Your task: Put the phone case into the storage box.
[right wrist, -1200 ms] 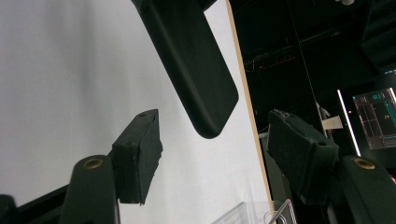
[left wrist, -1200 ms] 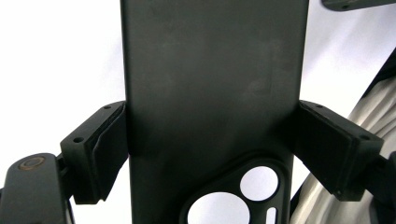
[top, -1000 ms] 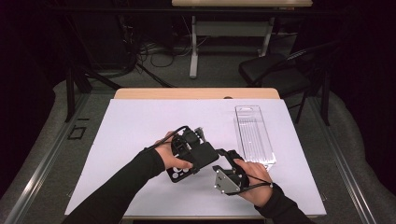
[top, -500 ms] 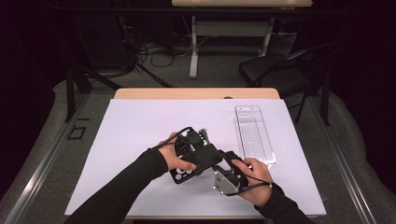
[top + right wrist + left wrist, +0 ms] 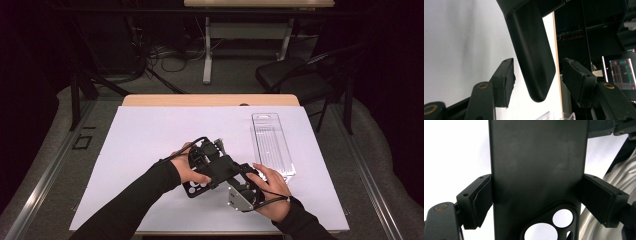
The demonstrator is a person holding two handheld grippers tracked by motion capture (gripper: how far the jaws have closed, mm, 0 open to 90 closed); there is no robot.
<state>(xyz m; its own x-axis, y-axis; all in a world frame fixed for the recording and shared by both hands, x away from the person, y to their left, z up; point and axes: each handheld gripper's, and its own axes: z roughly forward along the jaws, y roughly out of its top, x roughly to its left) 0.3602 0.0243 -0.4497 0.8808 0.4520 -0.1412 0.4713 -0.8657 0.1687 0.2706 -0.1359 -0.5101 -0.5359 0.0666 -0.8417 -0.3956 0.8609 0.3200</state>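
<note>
Left gripper (image 5: 536, 192): jaws clamped across the width of a black phone case (image 5: 536, 170), camera cutout nearest the lens. Case is held above the white surface (image 5: 150, 140), near its front edge. Right gripper (image 5: 537, 75): jaws have just been closing, standing either side of the case's rounded end without touching. Clear plastic package (image 5: 272, 145) lies to the right.

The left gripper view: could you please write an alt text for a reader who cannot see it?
A flat black phone case with round camera cut-outs near its lower end stands upright between the left gripper, whose two black pads press on its long edges. Behind it lies the white table cover; a pale ribbed sleeve shows at the right edge.
</note>
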